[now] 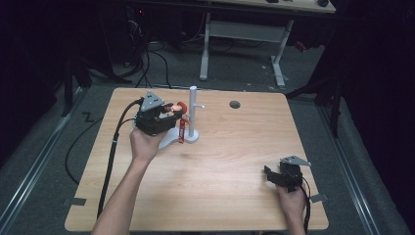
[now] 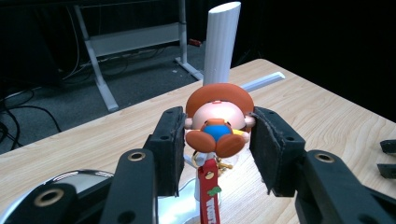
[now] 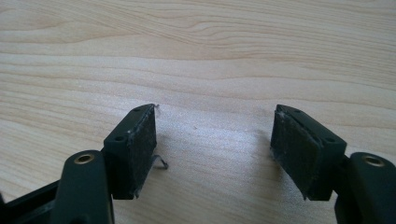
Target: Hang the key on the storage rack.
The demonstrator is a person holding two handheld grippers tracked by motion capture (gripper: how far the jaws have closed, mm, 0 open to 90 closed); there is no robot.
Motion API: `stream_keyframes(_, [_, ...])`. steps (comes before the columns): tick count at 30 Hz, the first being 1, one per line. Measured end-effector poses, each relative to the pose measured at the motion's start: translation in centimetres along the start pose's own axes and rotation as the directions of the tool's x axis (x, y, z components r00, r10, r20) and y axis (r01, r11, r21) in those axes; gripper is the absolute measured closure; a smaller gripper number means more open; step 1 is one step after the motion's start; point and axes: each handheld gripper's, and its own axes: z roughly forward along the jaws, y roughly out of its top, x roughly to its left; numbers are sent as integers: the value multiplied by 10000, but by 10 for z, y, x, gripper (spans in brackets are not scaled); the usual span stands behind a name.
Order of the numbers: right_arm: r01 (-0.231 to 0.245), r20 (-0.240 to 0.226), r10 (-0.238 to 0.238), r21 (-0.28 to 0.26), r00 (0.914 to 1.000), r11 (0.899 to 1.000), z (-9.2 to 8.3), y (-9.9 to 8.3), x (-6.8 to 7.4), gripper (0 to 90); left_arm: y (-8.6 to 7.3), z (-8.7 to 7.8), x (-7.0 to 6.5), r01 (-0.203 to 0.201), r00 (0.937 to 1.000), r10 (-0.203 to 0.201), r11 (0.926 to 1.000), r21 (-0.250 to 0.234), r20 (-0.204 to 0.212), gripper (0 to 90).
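Note:
A small toy figure (image 2: 216, 122) with an orange-brown hat and a blue middle sits between the pads of my left gripper (image 2: 215, 140), which is shut on it. A red strap (image 2: 208, 191) hangs down from the figure on a small ring. Just behind it rises a white post (image 2: 222, 44) with a side peg (image 2: 264, 81) on a white base (image 1: 188, 137). In the high view my left gripper (image 1: 172, 113) holds the figure (image 1: 178, 108) right beside the post (image 1: 193, 110). My right gripper (image 3: 215, 144) stands open over bare wood, at the table's near right (image 1: 270, 175).
The wooden table (image 1: 220, 186) has a round grommet hole (image 1: 235, 104) at the back right. A desk frame (image 1: 244, 44) and cables lie on the dark floor beyond the far edge. The left gripper's cable (image 1: 110, 156) trails off the table's left side.

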Motion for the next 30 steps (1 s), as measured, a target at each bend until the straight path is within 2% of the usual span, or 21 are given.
stream_keyframes(16, [2, -5, -2, 1, 10000, 10000, 0, 0, 0, 318, -4, 12, 1, 98, 9999, -99, 9997, 207, 41, 555])
stream_keyframes(22, [10, -9, -10, 1, 10000, 10000, 0, 0, 0, 318, -14, 17, -1, 191, 9998, -195, 9992, 361, 98, 554])
stream_keyframes(25, [9, -11, -9, 20, 10000, 10000, 0, 0, 0, 318, -18, 18, -4, 103, 9999, -106, 9992, 396, 69, 553])
stream_keyframes(30, [26, -17, -26, 14, 10000, 10000, 0, 0, 0, 318, -25, 15, -2, 369, 9993, -369, 9991, 219, 19, 553])
